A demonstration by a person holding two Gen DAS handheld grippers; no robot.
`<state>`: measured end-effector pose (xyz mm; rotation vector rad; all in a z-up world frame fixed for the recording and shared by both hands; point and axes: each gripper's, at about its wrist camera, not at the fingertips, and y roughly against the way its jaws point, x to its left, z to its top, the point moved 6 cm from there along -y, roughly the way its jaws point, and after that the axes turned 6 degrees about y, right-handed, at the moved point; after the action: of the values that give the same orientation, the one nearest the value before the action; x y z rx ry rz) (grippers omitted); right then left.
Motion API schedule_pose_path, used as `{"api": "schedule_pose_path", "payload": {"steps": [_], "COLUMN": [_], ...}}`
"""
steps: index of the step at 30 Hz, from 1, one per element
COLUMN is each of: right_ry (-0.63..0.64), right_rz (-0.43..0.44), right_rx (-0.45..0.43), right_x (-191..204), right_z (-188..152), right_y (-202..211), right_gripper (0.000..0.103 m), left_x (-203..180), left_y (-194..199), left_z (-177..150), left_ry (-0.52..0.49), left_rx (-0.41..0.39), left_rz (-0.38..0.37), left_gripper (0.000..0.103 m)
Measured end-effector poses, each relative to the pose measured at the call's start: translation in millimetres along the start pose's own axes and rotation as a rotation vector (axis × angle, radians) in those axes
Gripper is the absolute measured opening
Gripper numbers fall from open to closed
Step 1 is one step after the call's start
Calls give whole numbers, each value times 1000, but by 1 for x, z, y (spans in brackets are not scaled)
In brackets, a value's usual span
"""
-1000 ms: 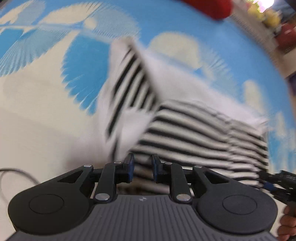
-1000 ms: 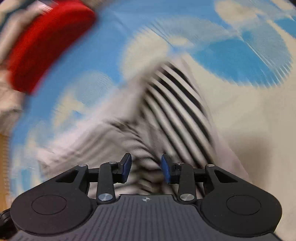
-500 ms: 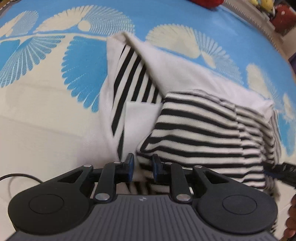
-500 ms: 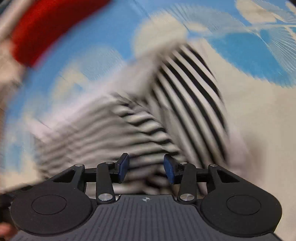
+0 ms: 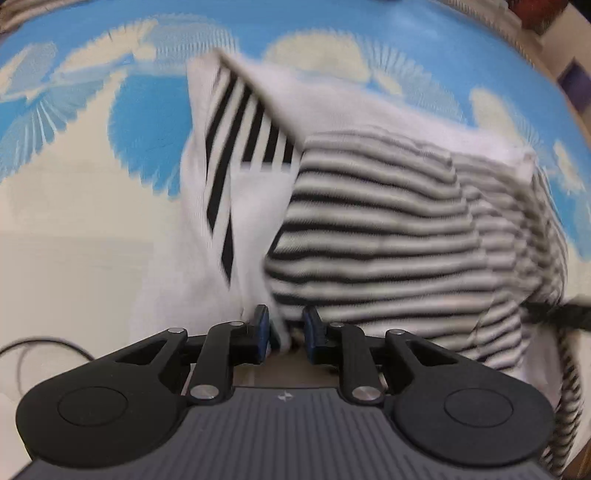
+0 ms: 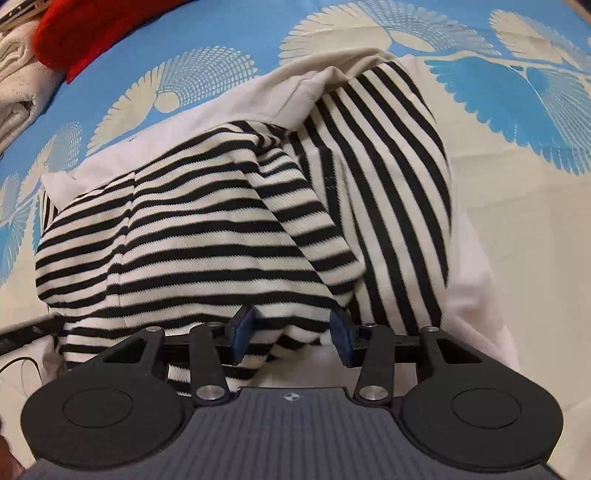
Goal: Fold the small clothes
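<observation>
Right wrist view: striped top (image 6: 207,236) lies half folded at 12 o'clock on the blue patterned bed sheet (image 6: 229,33), soft, light, floppy. Our right tongs (image 6: 291,334) have just been opening, hem loose between them. Left tongs (image 5: 284,334) narrow, seemingly pinching the hem; blurred. We'd grip hems.

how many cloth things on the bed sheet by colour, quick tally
black-and-white striped garment: 1
red cloth: 1
cream folded cloth: 1
total: 3, all lying on the blue patterned sheet
</observation>
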<state>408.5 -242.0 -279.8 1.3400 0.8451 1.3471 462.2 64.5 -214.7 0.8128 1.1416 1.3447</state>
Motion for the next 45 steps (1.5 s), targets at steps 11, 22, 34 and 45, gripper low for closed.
{"api": "schedule_pose_path", "payload": {"steps": [11, 22, 34, 45], "right_ry": [-35, -69, -126, -163], "right_rz": [21, 22, 5, -45], "right_rx": [-390, -503, -299, -134], "right_x": [-31, -97, -112, -125], "right_z": [-21, -179, -229, -237], "right_y": [195, 234, 163, 112], "right_gripper": [48, 52, 51, 54], "left_x": [15, 55, 79, 77], "left_y": [191, 201, 162, 124], "left_z": [-21, -199, -235, -221], "left_ry": [-15, 76, 109, 190], "left_rx": [-327, -346, -241, -162], "left_rz": [-62, -170, -90, -64], "left_gripper": [26, 26, 27, 57]}}
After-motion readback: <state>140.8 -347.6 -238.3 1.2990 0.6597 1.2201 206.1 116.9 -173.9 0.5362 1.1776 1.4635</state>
